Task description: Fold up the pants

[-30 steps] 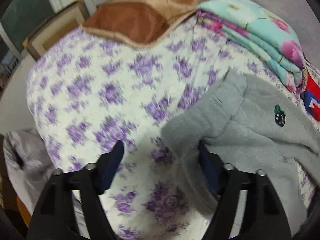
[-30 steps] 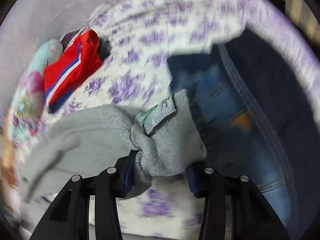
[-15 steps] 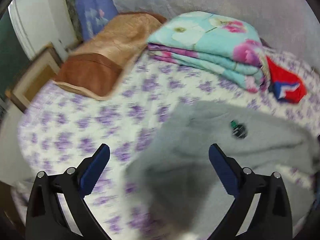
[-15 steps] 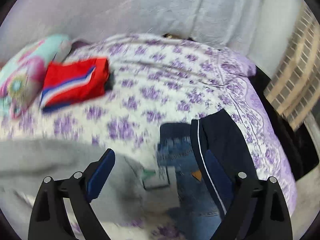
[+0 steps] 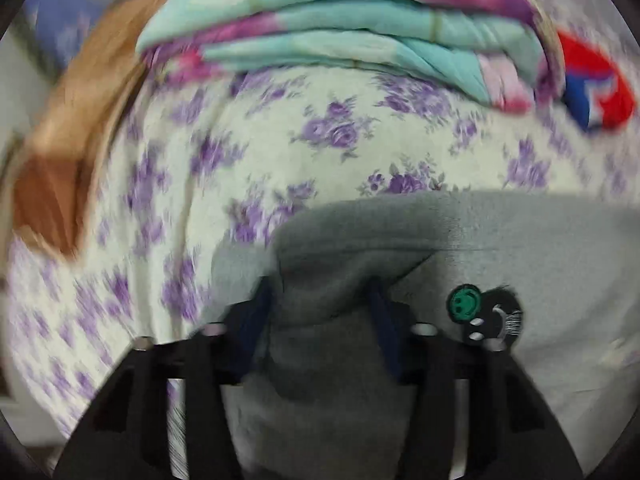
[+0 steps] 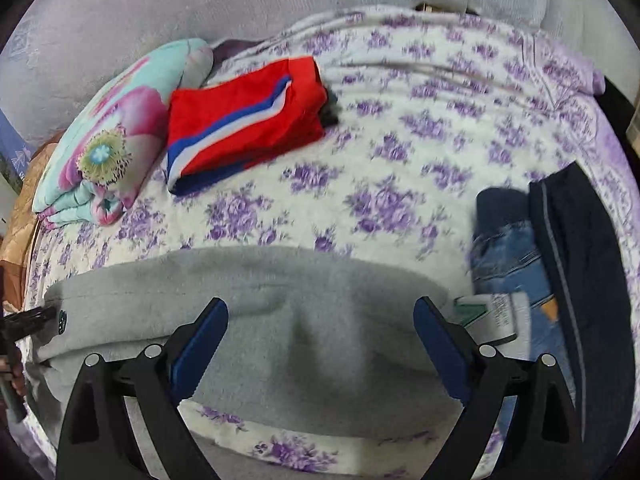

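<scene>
The grey pants (image 6: pixel 304 320) are thick, matt fleecy knit cloth with a stitched smiley patch (image 5: pixel 464 302), lying on the bedsheet (image 6: pixel 400 168), a soft matt cotton-like cloth printed with purple flowers. Both grippers are matt black plastic with small shiny metal screw heads, and the right gripper's pads (image 6: pixel 438 344) look like smooth blue rubber. Near the sheet's right edge lies coarser blue denim (image 6: pixel 508 256).

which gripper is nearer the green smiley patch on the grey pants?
Left. Left gripper grips grey fleece pants beside the green smiley patch; right gripper is open further along.
</scene>
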`<state>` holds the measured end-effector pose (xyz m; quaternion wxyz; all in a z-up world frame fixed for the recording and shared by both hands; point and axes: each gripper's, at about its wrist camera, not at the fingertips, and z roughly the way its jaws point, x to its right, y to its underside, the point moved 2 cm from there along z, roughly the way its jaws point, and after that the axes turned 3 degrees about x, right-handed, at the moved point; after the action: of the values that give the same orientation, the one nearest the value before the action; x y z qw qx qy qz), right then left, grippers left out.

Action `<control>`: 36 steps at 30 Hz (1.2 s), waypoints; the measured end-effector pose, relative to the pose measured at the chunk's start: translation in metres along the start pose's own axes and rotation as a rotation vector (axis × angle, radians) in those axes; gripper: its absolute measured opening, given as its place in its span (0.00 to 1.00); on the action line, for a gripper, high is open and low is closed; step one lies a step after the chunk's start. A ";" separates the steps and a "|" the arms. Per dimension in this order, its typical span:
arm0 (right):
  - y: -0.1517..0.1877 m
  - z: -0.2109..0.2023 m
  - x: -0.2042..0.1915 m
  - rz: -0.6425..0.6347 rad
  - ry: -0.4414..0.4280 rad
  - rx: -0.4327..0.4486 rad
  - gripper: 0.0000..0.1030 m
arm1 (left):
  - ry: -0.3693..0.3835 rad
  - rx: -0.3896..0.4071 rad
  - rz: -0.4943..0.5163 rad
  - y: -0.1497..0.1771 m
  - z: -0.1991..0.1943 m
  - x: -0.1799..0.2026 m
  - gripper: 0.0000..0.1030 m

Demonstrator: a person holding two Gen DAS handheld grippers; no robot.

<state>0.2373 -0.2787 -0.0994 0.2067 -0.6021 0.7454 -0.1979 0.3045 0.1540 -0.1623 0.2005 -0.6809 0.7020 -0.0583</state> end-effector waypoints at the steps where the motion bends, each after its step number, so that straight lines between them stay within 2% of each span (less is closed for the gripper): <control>1: 0.002 0.003 -0.004 0.001 -0.009 -0.009 0.92 | -0.036 0.005 0.018 -0.001 0.004 0.005 0.09; 3: 0.002 0.007 -0.013 -0.012 -0.026 -0.017 0.92 | -0.065 0.015 -0.033 -0.007 0.008 0.003 0.07; 4: 0.003 0.008 -0.018 -0.021 -0.031 -0.016 0.92 | -0.124 0.048 -0.057 -0.014 0.009 -0.001 0.07; 5: 0.002 0.009 -0.025 -0.041 -0.042 -0.009 0.92 | -0.182 0.073 -0.070 -0.020 0.010 -0.005 0.01; 7: 0.002 0.011 -0.042 -0.076 -0.076 0.010 0.92 | -0.408 0.116 -0.137 -0.033 0.008 -0.024 0.00; 8: 0.002 0.012 -0.049 -0.085 -0.106 0.013 0.92 | -0.421 0.121 -0.219 -0.036 0.008 -0.041 0.00; 10: 0.006 0.017 -0.067 -0.112 -0.211 -0.024 0.92 | -0.286 0.042 -0.354 -0.035 0.016 -0.062 0.02; 11: 0.012 0.020 -0.082 -0.150 -0.298 -0.059 0.92 | -0.201 0.010 -0.386 -0.031 0.014 -0.067 0.03; 12: 0.018 0.021 -0.096 -0.197 -0.354 -0.081 0.92 | -0.167 0.026 -0.396 -0.028 0.008 -0.069 0.04; 13: 0.025 0.023 -0.108 -0.246 -0.390 -0.103 0.92 | -0.150 0.065 -0.388 -0.024 -0.003 -0.068 0.12; 14: 0.035 0.031 -0.123 -0.299 -0.410 -0.154 0.92 | -0.137 0.101 -0.358 -0.018 -0.016 -0.064 0.32; 16: 0.045 0.053 -0.143 -0.313 -0.458 -0.242 0.92 | -0.077 0.114 -0.303 -0.013 -0.033 -0.051 0.58; 18: 0.041 0.069 -0.149 -0.277 -0.440 -0.256 0.92 | 0.033 0.126 -0.260 0.000 -0.049 -0.033 0.59; 19: 0.033 0.076 -0.148 -0.239 -0.395 -0.239 0.92 | 0.069 0.119 -0.233 0.007 -0.053 -0.023 0.62; 20: 0.025 0.081 -0.144 -0.187 -0.364 -0.231 0.92 | 0.092 0.093 -0.189 0.011 -0.052 -0.009 0.64; 21: 0.019 0.081 -0.140 -0.132 -0.371 -0.231 0.92 | 0.100 0.065 -0.150 0.012 -0.049 0.005 0.64; 23: 0.012 0.077 -0.137 -0.089 -0.415 -0.235 0.92 | 0.093 0.018 -0.062 0.014 -0.035 0.029 0.64; 26: 0.012 0.066 -0.132 -0.141 -0.400 -0.220 0.92 | 0.017 -0.012 0.027 0.015 -0.015 0.048 0.66; 28: 0.016 0.063 -0.128 -0.150 -0.430 -0.251 0.92 | -0.012 -0.010 0.018 0.008 -0.004 0.048 0.66; 30: 0.022 0.065 -0.124 -0.162 -0.474 -0.290 0.92 | -0.108 0.037 0.003 -0.010 0.003 0.042 0.66; 32: 0.029 0.064 -0.119 -0.148 -0.483 -0.306 0.92 | -0.187 0.041 -0.007 -0.028 0.016 0.034 0.71; 34: 0.033 0.065 -0.117 -0.133 -0.494 -0.309 0.92 | -0.271 0.060 -0.020 -0.039 0.023 0.027 0.72; 35: 0.034 0.066 -0.119 -0.130 -0.499 -0.311 0.92 | -0.301 0.048 -0.021 -0.044 0.029 0.024 0.72; 36: 0.036 0.067 -0.124 -0.138 -0.505 -0.316 0.92 | -0.299 0.044 -0.040 -0.048 0.032 0.021 0.71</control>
<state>0.2684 -0.1536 -0.1665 0.2754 -0.7063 0.6492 0.0629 0.3606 0.1367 -0.1784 0.3167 -0.6912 0.6491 0.0244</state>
